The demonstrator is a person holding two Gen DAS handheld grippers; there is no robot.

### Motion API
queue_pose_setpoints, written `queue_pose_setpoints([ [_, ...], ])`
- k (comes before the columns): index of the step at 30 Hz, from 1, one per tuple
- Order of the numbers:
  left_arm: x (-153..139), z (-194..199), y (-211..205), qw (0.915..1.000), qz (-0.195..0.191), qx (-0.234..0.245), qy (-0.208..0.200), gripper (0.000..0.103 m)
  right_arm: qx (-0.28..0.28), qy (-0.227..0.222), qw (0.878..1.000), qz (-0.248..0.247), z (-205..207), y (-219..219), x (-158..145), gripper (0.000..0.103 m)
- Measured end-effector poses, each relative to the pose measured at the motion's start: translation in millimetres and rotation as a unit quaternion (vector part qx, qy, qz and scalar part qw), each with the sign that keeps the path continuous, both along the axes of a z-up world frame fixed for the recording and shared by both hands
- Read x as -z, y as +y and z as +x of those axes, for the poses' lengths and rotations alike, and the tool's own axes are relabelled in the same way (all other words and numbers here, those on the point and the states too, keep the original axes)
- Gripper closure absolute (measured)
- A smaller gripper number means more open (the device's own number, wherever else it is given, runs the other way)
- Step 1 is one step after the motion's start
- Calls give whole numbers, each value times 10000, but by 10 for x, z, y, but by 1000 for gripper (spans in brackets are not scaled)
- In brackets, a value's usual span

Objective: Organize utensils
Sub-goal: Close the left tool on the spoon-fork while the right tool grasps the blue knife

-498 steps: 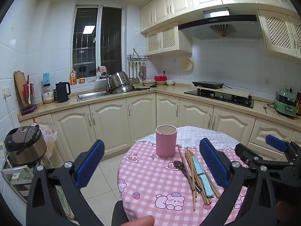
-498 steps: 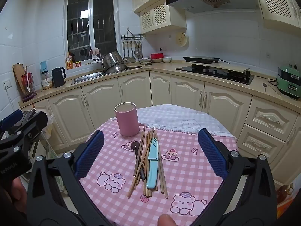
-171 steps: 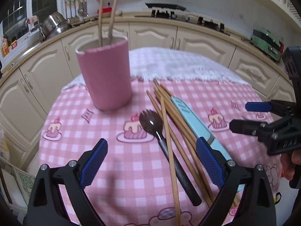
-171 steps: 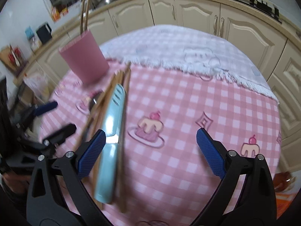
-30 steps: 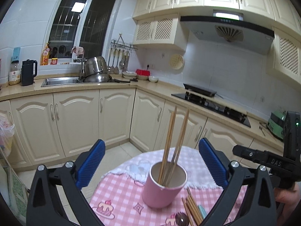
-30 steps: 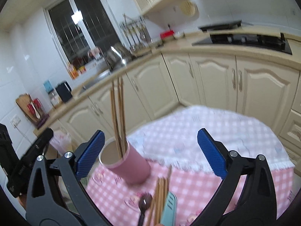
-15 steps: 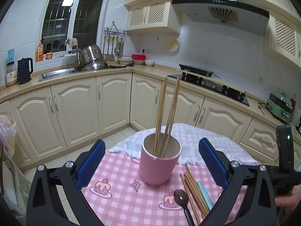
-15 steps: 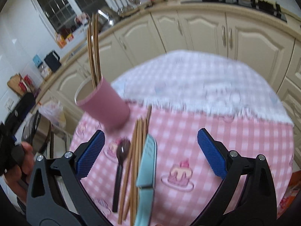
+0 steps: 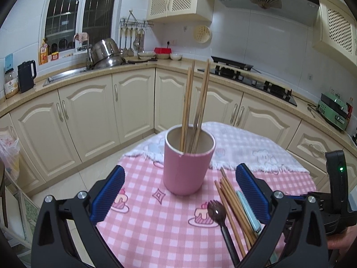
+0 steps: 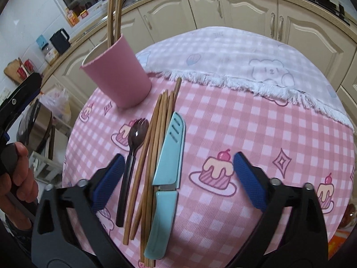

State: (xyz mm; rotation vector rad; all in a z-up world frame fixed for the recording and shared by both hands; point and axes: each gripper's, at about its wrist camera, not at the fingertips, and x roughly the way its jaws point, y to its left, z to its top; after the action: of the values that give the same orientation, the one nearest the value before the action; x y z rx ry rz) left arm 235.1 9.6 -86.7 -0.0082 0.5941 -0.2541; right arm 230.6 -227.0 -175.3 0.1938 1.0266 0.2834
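Note:
A pink cup [image 9: 187, 163] stands on the pink checked tablecloth [image 9: 142, 223] and holds two pairs of wooden chopsticks [image 9: 196, 102]. It also shows in the right wrist view [image 10: 118, 71]. Beside it lie several loose chopsticks [image 10: 154, 147], a dark spork [image 10: 131, 154] and a light blue sheathed knife [image 10: 167, 174]. My left gripper [image 9: 180, 194] is open and empty, facing the cup from a short way back. My right gripper [image 10: 176, 181] is open and empty, low over the knife and chopsticks.
The round table's edge [image 10: 73, 134] drops off at the left. A white fringed cloth [image 10: 234, 53] covers the far half. Kitchen cabinets [image 9: 89, 116], a sink with pots [image 9: 104, 55] and a hob [image 9: 250, 76] lie behind.
The left gripper has come lower and closer to the cup. The right gripper has tilted down and moved in over the knife and loose chopsticks. Both stay open.

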Motion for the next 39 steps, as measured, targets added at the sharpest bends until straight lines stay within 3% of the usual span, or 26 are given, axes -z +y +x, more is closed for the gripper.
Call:
queue_pose_setpoints([
  [2, 66, -9, -17, 10000, 15, 22, 92, 6, -41, 52, 9999, -97, -6, 42, 39, 30],
  [7, 210, -40, -72, 9995, 93, 101, 294, 6, -109, 237, 9994, -212, -27, 94, 187, 46],
  [17, 607, -56, -243, 9950, 363, 241, 897, 6, -280, 179, 9975, -618, -71, 91, 214, 61],
  [30, 1103, 105, -600, 9786, 1092, 359, 1709, 6, -372, 195, 9947, -936, -74, 59, 207, 62],
  [34, 1160, 148, -630, 9764, 1002, 429, 1863, 21, -292, 233, 9956, -856, -35, 31, 193, 61],
  [39, 1140, 164, -711, 9748, 1076, 553, 1876, 51, -164, 263, 9960, -836, 110, 53, 205, 61],
])
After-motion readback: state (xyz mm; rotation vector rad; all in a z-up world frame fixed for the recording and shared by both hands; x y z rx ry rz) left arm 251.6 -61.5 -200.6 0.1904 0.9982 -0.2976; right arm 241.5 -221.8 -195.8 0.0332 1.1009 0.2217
